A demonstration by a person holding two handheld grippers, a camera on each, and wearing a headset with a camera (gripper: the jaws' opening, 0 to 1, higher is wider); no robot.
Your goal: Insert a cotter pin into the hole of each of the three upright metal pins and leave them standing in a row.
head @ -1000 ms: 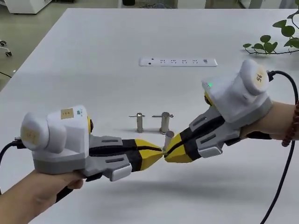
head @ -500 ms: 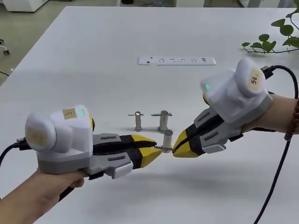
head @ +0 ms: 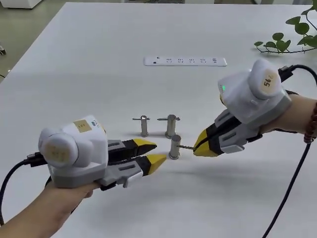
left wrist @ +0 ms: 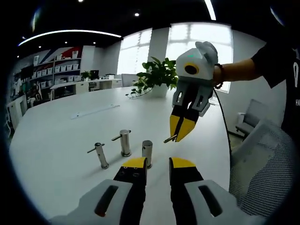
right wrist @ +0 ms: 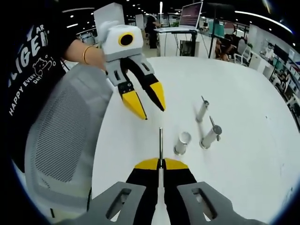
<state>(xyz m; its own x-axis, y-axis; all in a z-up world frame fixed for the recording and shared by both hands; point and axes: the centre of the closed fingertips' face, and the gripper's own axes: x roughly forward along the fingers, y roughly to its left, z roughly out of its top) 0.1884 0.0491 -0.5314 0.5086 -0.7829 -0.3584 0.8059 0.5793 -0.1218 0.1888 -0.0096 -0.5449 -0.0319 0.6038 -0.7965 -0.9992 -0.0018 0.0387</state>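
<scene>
Three upright metal pins stand in the middle of the white table (head: pixel 89 64). The two rear pins (head: pixel 143 126) (head: pixel 171 126) each carry a cotter pin through the top. The nearer third pin (head: pixel 174 147) (left wrist: pixel 147 151) (right wrist: pixel 182 143) has a bare top. My right gripper (head: pixel 198 148) (right wrist: pixel 160 163) is shut on a thin cotter pin (head: pixel 186 147) (right wrist: pixel 160 140), whose free tip points at the third pin and stops just short of it. My left gripper (head: pixel 152 151) (left wrist: pixel 158 164) is open with nothing between its fingers, just left of that pin.
A white power strip (head: pixel 185 61) lies farther back on the table. A leafy plant (head: pixel 290 39) trails at the far right edge. Cables run from both grippers. A grey mesh chair (right wrist: pixel 61 140) stands by the table's near side.
The two grippers' tips met beside the third pin a second ago. The left gripper has since opened and drawn back left; the right has drawn back right with the cotter pin.
</scene>
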